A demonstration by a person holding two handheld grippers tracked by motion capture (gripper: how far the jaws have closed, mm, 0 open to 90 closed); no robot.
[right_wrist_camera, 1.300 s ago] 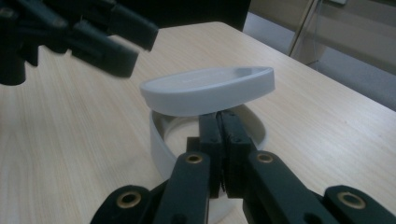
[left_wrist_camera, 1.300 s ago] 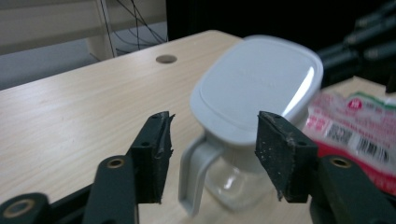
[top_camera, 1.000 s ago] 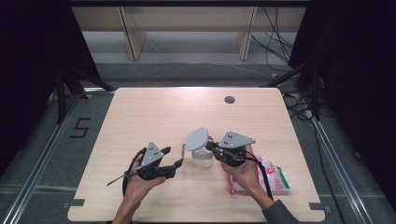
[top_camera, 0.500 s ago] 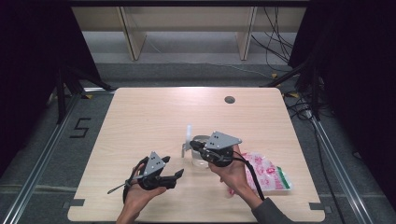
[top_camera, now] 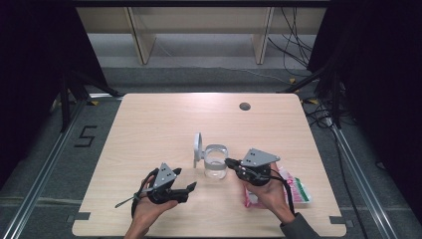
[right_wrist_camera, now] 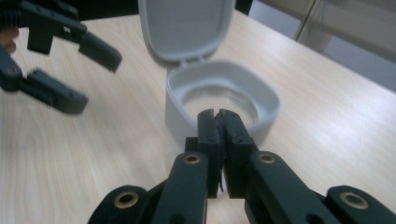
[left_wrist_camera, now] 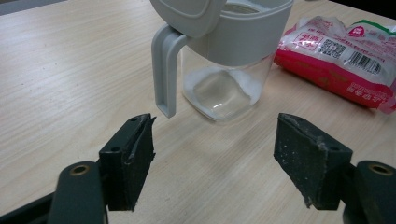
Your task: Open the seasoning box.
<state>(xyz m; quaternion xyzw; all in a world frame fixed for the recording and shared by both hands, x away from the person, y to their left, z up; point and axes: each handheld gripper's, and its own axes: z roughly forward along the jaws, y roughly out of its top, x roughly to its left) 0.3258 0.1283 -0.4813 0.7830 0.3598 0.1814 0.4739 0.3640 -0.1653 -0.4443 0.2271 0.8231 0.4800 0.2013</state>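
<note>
A clear jar (top_camera: pixel 215 167) with a grey collar stands mid-table, its hinged lid (top_camera: pixel 197 148) upright and open on the left side. My left gripper (top_camera: pixel 185 179) lies low to the jar's left front. It is open, its jaws have just been widening, and nothing is between them. In the left gripper view the jar's grey handle (left_wrist_camera: pixel 164 70) hangs just beyond my left gripper (left_wrist_camera: pixel 215 158). My right gripper (top_camera: pixel 229 162) is shut and empty, with its tips at the jar's right rim. The right gripper view has my right gripper (right_wrist_camera: pixel 218 114) over the open rim (right_wrist_camera: pixel 224 88), facing the lid (right_wrist_camera: pixel 184 28).
A red and white food packet (top_camera: pixel 298 189) lies on the table under the right hand, right of the jar, and its packet label (left_wrist_camera: pixel 341 51) faces the left gripper view. A dark round hole (top_camera: pixel 244 106) sits near the table's far edge.
The lid swung from tilted over the jar to upright. My right gripper went left across the jar, then drew back to its right rim. The left gripper slid slightly nearer the front edge.
</note>
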